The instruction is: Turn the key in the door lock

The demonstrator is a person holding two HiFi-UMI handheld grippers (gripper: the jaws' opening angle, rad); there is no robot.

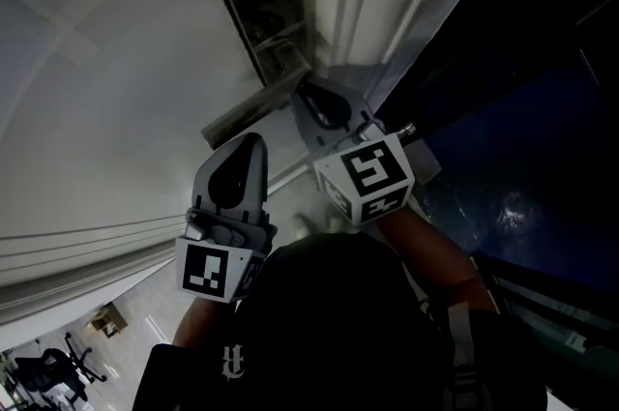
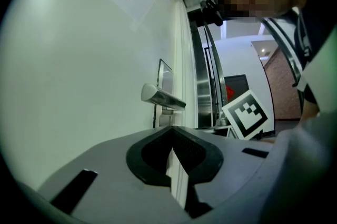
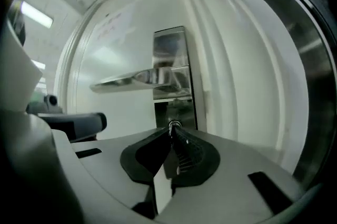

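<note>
Turning step, apparently: pinching small silvery metal key (image 3: 174, 124) in right gripper (image 3: 171, 133), at six o'clock on tall brushed-steel lock plate (image 3: 171, 59), under steel lever handle (image 3: 131, 79). Holding left gripper (image 2: 172, 136) pressed together, empty. Calling next for a steady wrist roll, no pulling.

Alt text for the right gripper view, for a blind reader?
The right hand-held gripper has its jaws closed on a small metal key at the steel lock plate, just below the lever handle of a white door.

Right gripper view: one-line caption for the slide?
Right tool closed on the key at the lock plate, just below the door handle.
</note>
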